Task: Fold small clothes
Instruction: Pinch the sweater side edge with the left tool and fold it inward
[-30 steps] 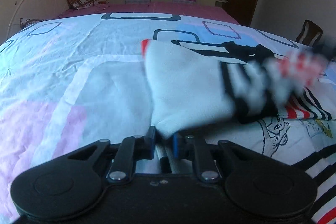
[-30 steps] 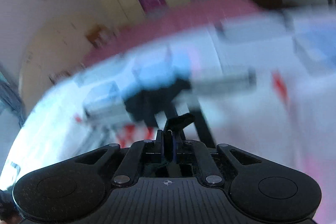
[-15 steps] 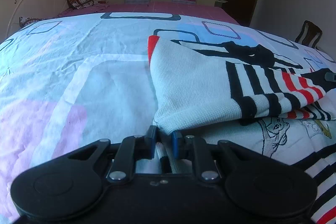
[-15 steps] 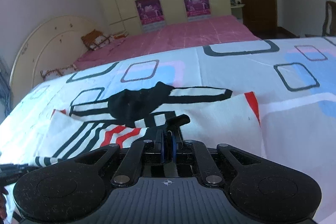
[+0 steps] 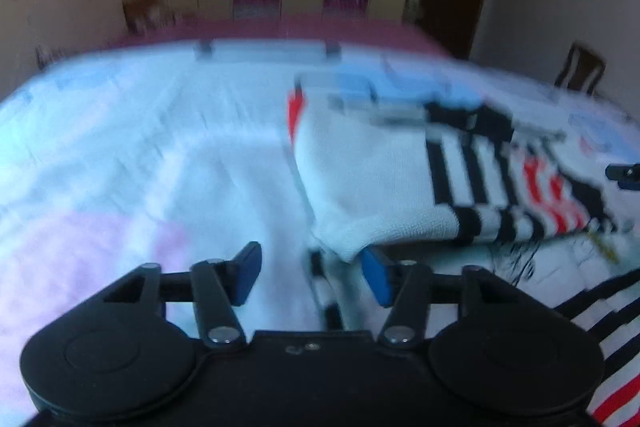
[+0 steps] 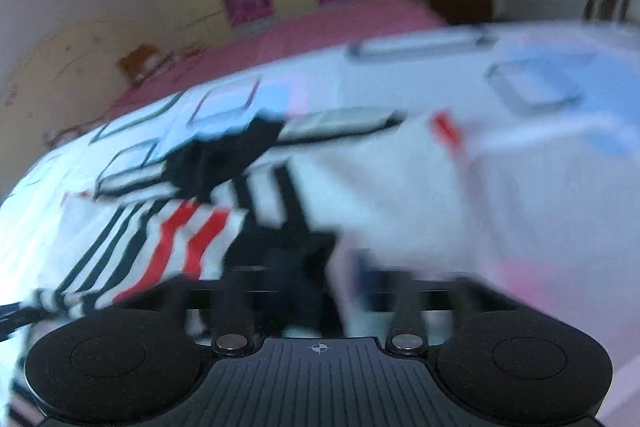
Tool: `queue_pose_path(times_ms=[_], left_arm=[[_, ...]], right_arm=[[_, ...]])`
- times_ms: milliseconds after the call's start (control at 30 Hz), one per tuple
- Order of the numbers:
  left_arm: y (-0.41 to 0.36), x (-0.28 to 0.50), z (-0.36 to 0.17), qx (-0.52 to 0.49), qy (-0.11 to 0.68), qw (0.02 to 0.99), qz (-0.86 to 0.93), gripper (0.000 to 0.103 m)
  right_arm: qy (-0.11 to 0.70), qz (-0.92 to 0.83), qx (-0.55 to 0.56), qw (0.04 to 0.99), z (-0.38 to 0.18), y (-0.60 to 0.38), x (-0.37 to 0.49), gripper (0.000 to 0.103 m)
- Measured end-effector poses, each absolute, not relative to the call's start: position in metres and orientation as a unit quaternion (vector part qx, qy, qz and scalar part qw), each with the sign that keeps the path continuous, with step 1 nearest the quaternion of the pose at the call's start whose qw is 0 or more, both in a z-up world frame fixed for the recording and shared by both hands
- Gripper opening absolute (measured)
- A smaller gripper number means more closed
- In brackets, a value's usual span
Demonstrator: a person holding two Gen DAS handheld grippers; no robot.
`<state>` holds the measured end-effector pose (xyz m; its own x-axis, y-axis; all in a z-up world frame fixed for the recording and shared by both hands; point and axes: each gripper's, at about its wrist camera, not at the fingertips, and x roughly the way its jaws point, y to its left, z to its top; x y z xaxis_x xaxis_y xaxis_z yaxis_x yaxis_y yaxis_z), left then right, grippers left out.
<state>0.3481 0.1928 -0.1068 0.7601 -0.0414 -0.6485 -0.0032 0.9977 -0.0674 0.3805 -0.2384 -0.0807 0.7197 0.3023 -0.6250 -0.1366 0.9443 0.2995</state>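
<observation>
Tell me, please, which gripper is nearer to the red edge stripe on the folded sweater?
Left. The left gripper, jaws opening, is at the white corner below the red stripe; the right gripper, also opening, is at the sweater's striped end, farther away.

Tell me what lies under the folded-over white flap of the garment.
Under the white flap only the striped garment's lower layer shows at the edges, on the bedsheet; the middle is covered.

Left gripper (image 5: pixel 310 277) and right gripper (image 6: pixel 320 291) opening.
</observation>
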Motion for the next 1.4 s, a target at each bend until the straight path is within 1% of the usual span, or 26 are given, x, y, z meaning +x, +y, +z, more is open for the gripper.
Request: queue_pose_path(times_ms=[33,67,100,133,167,300,467,500,533,600,633,700,767,867,967,1033,1067,1167,1233,1333,1400], left_arm=[[0.197,0.344,-0.1,-0.036,0.332,0.943,-0.01,0.052],[0.2,0.343,-0.093,-0.043,0.319,0.947,-0.009,0.052],[0.202,0.347,-0.087,-0.053,0.306,0.95,-0.015,0.051],[0.203,0.355,-0.083,-0.059,0.299,0.952,-0.022,0.051],[0.202,0.366,-0.081,-0.06,0.299,0.952,-0.03,0.05],[0.185,0.423,-0.085,-0.032,0.299,0.952,-0.057,0.049],[0.178,0.487,-0.112,-0.017,0.334,0.94,-0.071,0.051],[0.181,0.497,-0.12,0.0,0.349,0.936,-0.053,0.051],[0.187,0.509,-0.132,0.017,0.381,0.924,-0.029,0.053],[0.204,0.51,-0.135,-0.014,0.384,0.922,-0.039,0.053],[0.207,0.507,-0.131,-0.012,0.383,0.923,-0.036,0.049],[0.204,0.491,-0.118,-0.003,0.36,0.932,-0.024,0.048],[0.191,0.476,-0.108,-0.028,0.346,0.937,-0.051,0.05],[0.159,0.47,-0.107,-0.022,0.34,0.937,-0.075,0.052],[0.135,0.472,-0.114,-0.009,0.352,0.931,-0.098,0.053],[0.125,0.467,-0.119,0.007,0.358,0.928,-0.103,0.057],[0.122,0.466,-0.126,0.019,0.366,0.925,-0.101,0.057],[0.127,0.457,-0.137,0.029,0.365,0.926,-0.094,0.059],[0.138,0.451,-0.137,0.032,0.36,0.928,-0.088,0.058],[0.157,0.441,-0.137,0.066,0.352,0.932,-0.052,0.058],[0.174,0.439,-0.139,0.049,0.356,0.932,-0.047,0.059]], right_arm=[[0.358,0.124,0.126,0.917,-0.077,-0.243,0.382,0.057],[0.36,0.124,0.13,0.915,-0.075,-0.246,0.386,0.053],[0.364,0.124,0.129,0.914,-0.075,-0.247,0.39,0.046],[0.374,0.122,0.127,0.911,-0.076,-0.247,0.398,0.027],[0.385,0.113,0.129,0.907,-0.078,-0.246,0.407,0.02],[0.402,0.113,0.128,0.9,-0.086,-0.234,0.437,0.02],[0.409,0.136,0.107,0.896,-0.092,-0.201,0.451,0.02],[0.413,0.138,0.102,0.894,-0.095,-0.196,0.453,0.02],[0.419,0.133,0.095,0.893,-0.1,-0.193,0.454,0.02],[0.434,0.106,0.081,0.891,-0.111,-0.193,0.459,0.02],[0.433,0.1,0.085,0.892,-0.113,-0.195,0.459,0.02],[0.423,0.091,0.087,0.897,-0.107,-0.195,0.455,0.02],[0.4,0.114,0.092,0.905,-0.096,-0.185,0.448,0.02],[0.393,0.178,0.082,0.899,-0.09,-0.147,0.447,0.02],[0.405,0.214,0.05,0.887,-0.094,-0.107,0.449,0.02],[0.406,0.218,0.034,0.887,-0.099,-0.094,0.447,0.02],[0.412,0.215,0.029,0.885,-0.102,-0.092,0.447,0.02],[0.413,0.221,0.018,0.883,-0.111,-0.094,0.442,0.022],[0.405,0.207,-0.003,0.891,-0.109,-0.104,0.436,0.022],[0.403,0.145,-0.012,0.903,-0.112,-0.14,0.433,0.021],[0.411,0.115,0.003,0.904,-0.115,-0.167,0.431,0.022]])
